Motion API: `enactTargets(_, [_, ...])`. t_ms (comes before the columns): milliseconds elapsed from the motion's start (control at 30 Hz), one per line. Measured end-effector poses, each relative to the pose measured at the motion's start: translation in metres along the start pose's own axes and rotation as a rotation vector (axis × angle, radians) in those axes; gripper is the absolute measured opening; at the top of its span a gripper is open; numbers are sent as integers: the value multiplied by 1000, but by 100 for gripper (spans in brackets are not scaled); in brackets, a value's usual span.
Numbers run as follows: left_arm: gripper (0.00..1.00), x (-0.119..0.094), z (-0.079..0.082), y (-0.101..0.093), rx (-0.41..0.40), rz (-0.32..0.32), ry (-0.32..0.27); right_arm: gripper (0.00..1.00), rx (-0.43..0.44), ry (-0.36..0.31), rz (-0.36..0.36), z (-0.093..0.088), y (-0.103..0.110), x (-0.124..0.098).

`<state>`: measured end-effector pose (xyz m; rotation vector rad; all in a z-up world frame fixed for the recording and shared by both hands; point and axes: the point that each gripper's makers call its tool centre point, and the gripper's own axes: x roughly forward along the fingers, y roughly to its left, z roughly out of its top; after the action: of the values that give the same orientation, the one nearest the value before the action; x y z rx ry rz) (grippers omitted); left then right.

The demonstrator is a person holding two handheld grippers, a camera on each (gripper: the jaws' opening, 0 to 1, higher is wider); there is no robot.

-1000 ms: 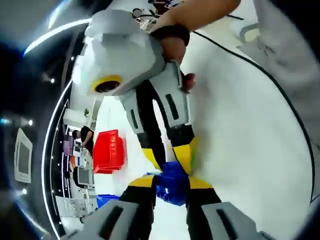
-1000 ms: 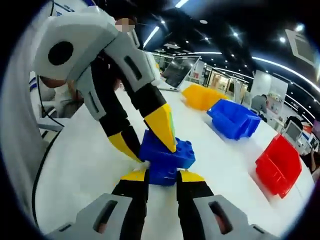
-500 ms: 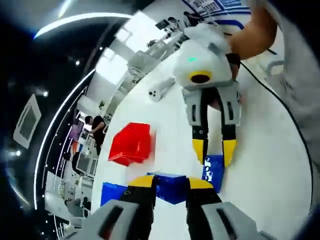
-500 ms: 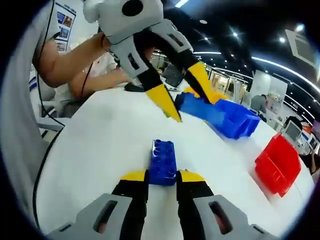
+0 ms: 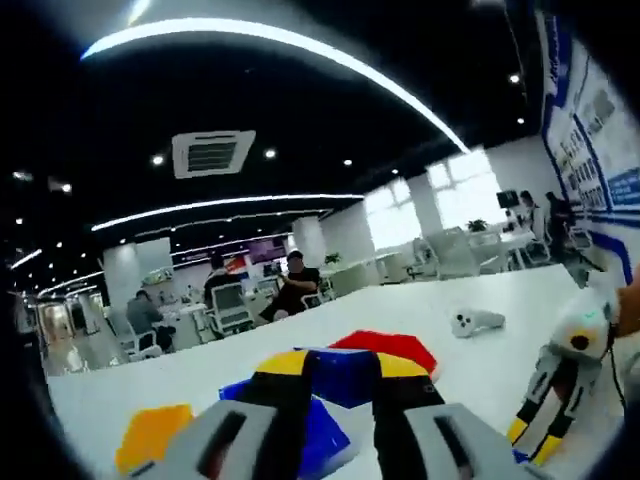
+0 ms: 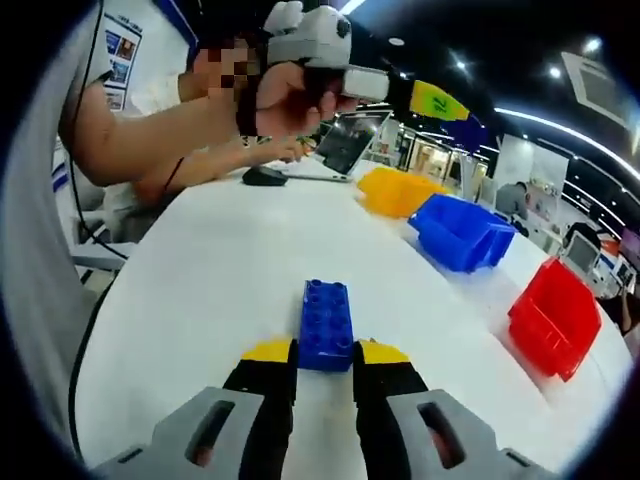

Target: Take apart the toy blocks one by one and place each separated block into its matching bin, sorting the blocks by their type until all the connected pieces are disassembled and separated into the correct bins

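While my right gripper [image 6: 311,352] rests low over the white table [image 6: 200,290], its yellow-tipped jaws stand closed on the near end of a long blue block [image 6: 325,322] — a narrow brick with two rows of round studs on top, lying flat on the table and pointing away from me. Beyond the block and off to its right sit three bins in a row: the yellow bin [image 6: 402,190] farthest, the blue bin [image 6: 462,232] in the middle, the red bin [image 6: 553,317] nearest. My left gripper [image 5: 341,367] is lifted up high — its jaws pinch a second blue block [image 5: 342,372], chunkier, only partly visible between the tips. In the right gripper view the left gripper shows raised well above the table.
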<state>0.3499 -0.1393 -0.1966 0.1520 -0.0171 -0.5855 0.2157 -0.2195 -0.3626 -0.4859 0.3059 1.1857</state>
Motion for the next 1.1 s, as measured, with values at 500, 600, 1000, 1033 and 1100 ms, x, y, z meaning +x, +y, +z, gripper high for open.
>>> enactTargets(500, [27,61,-44,57,-293,158,25,23,28,-7,-19,0,0,-1])
enactTargets(600, [54,60,-47,64,-299,181,23,23,31,-7,-22,-1,0,-1])
enactTargets(1000, [36,9,-43,43,-316,175,34,23,49,-7,-66,-3,-9,-1])
enactTargets(1033, [23,2,-45,37,-330,172,37,23,54,-7,-72,-3,-11,-2])
enactTargets(1100, [16,-8,-48,31,-299,158,35,23,69,-10,-85,-4,-15,-3])
